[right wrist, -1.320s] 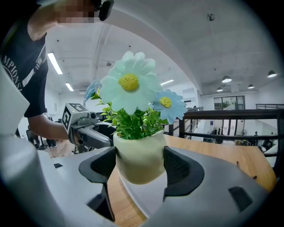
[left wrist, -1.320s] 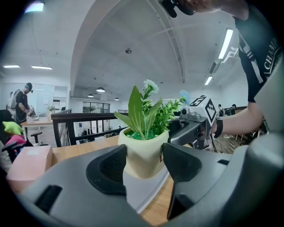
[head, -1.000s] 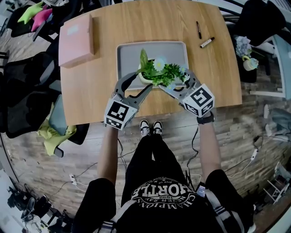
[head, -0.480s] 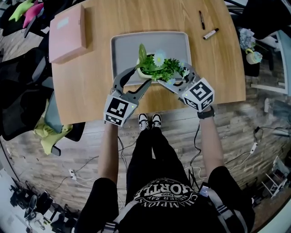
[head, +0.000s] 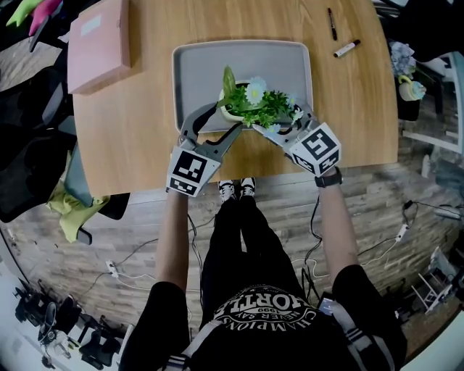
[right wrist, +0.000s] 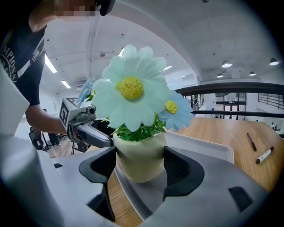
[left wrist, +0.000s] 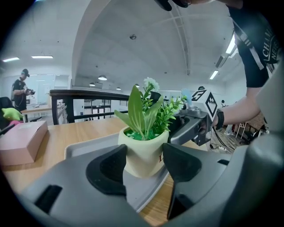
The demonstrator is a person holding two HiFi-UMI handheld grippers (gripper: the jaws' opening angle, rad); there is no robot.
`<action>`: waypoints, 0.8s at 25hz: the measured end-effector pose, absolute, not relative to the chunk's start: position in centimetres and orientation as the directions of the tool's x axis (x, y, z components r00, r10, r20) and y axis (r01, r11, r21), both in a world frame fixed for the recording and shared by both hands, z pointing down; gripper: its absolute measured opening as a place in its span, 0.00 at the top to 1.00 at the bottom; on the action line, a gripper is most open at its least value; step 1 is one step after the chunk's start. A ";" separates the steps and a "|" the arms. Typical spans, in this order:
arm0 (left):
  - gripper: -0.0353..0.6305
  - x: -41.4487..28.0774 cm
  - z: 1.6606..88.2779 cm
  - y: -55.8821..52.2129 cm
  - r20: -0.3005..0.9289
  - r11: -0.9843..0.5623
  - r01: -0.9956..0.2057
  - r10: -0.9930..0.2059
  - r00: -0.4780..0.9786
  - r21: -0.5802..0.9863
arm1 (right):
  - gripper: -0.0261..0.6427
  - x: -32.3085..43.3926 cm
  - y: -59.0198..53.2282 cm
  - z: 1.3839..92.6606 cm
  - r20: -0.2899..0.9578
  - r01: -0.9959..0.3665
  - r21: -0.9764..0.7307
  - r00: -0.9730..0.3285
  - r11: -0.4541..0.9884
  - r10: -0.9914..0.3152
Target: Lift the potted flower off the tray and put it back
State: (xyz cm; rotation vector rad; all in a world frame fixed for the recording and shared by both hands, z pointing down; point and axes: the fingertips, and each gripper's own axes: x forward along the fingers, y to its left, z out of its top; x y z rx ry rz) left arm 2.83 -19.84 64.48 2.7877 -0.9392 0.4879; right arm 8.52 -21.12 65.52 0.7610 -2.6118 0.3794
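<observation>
A cream pot (head: 230, 113) with green leaves and pale blue daisies is held over the near part of the grey tray (head: 190, 61). My left gripper (head: 228, 120) comes at it from the left, shut on the pot (left wrist: 143, 153), its pads against both sides. My right gripper (head: 276, 120) comes from the right and is likewise shut on the pot (right wrist: 140, 159). Each gripper view shows the other gripper beyond the plant: the right gripper (left wrist: 195, 124) and the left gripper (right wrist: 84, 124). Whether the pot's base touches the tray (left wrist: 88, 144) I cannot tell.
A pink box (head: 98, 43) lies on the wooden table left of the tray. Two markers (head: 331, 22) (head: 346, 48) lie at the far right. The table's near edge runs just under my grippers. A person (left wrist: 20, 88) stands far off.
Both grippers have come down with the pot between them, closer to the tray. Neither pair of jaws has changed its spread.
</observation>
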 end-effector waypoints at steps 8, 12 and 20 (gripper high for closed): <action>0.53 3.0 67.0 -20.1 0.419 -0.794 -0.607 -0.542 0.729 0.029 | 0.43 8.5 -21.3 68.2 0.482 -0.564 -0.139 -0.757 0.814 -0.442; 0.53 3.4 67.9 -19.9 0.449 -0.785 -0.620 -0.550 0.704 0.011 | 0.43 8.7 -21.1 69.2 0.511 -0.570 -0.123 -0.738 0.813 -0.440; 0.53 3.4 68.5 -19.9 0.475 -0.780 -0.626 -0.552 0.685 -0.003 | 0.43 8.5 -21.1 69.8 0.517 -0.579 -0.107 -0.727 0.808 -0.452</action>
